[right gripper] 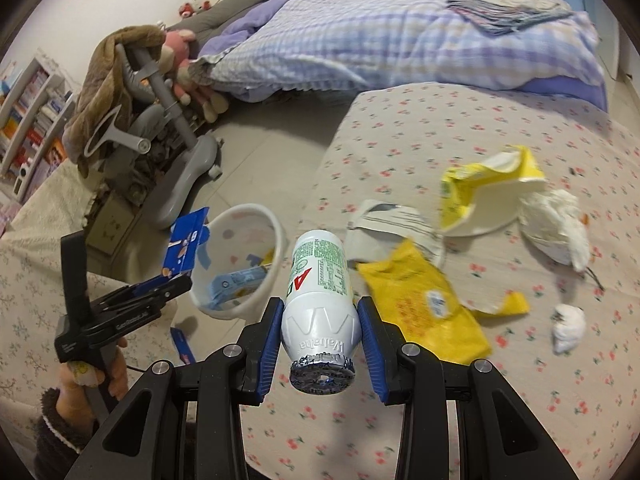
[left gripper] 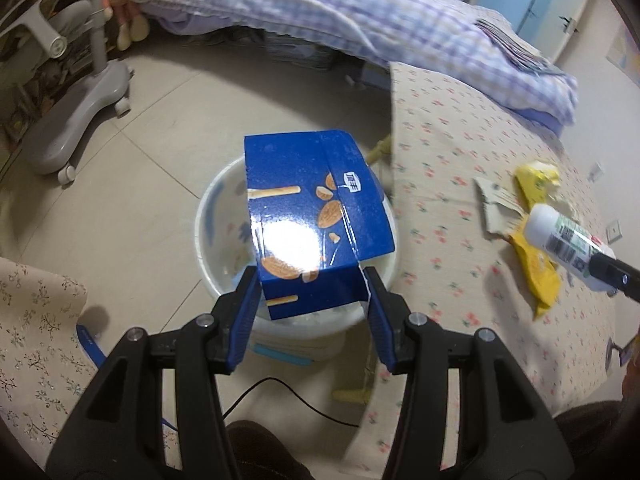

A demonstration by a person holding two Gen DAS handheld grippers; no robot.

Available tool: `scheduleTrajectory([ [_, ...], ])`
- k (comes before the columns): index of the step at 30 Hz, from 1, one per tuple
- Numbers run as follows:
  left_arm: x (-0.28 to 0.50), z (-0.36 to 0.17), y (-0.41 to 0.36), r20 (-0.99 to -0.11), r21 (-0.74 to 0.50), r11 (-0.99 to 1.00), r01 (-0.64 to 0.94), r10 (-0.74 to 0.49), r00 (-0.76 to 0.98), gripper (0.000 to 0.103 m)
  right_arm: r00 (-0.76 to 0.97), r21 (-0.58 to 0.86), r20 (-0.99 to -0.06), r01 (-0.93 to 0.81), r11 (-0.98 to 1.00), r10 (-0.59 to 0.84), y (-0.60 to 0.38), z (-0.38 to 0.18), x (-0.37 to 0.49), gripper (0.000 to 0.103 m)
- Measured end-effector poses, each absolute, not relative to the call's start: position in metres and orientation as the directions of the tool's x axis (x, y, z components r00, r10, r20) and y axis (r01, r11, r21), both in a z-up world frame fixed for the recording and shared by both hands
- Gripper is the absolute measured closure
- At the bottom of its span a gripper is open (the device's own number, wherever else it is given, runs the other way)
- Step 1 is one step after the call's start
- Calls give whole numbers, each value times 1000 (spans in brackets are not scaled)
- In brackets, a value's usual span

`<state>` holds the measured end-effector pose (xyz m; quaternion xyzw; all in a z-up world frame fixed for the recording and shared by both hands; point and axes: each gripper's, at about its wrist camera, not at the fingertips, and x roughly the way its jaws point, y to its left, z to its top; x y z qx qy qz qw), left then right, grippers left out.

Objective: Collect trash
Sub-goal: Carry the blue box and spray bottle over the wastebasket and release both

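Note:
My left gripper [left gripper: 312,288] is shut on a blue snack box [left gripper: 312,212] and holds it over the white trash bucket [left gripper: 208,216] on the floor. In the right wrist view the left gripper [right gripper: 176,280] holds the box [right gripper: 186,246] beside the bucket [right gripper: 276,240]. My right gripper [right gripper: 320,312] is shut on a white drink bottle [right gripper: 320,280], foil cap toward the camera, above the table edge. The bottle also shows in the left wrist view [left gripper: 564,240]. Yellow wrappers [right gripper: 424,308], a yellow torn cup [right gripper: 488,200], crumpled paper [right gripper: 384,228] and white tissues [right gripper: 556,224] lie on the floral tablecloth [right gripper: 440,128].
A bed with a checked quilt [right gripper: 380,40] stands behind the table. A grey chair base [left gripper: 76,120] stands on the floor at left. A small tissue ball [right gripper: 568,326] lies at the table's right. A black cable [left gripper: 288,396] runs along the floor.

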<state>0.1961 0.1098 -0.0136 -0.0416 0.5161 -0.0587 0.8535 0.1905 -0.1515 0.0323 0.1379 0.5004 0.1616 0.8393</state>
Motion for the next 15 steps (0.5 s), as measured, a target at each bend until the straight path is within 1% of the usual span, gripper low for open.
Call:
scheduleTrajectory([
  [2, 201, -18, 116, -868, -151, 987, 51, -157, 471, 50, 436, 394, -799, -141, 908, 414, -141, 29, 196, 65],
  [4, 203, -21, 119, -859, -160, 986, 54, -166, 484, 46, 426, 393, -803, -149, 908, 417, -129, 26, 202, 65],
  [6, 206, -24, 122, -861, -144, 989, 42, -146, 487, 30, 416, 389, -808, -156, 908, 418, -118, 22, 208, 65],
  [8, 207, -24, 127, -862, -136, 991, 18, -127, 491, 21, 406, 391, -811, -162, 906, 422, -109, 18, 214, 65],
  [11, 207, -23, 138, -877, -130, 991, -43, -95, 470, 19, 394, 397, -812, -169, 902, 431, -96, 14, 222, 65],
  [15, 203, -24, 154, -898, -122, 986, -113, -61, 436, 13, 378, 405, -813, -177, 897, 442, -76, 8, 234, 65],
])
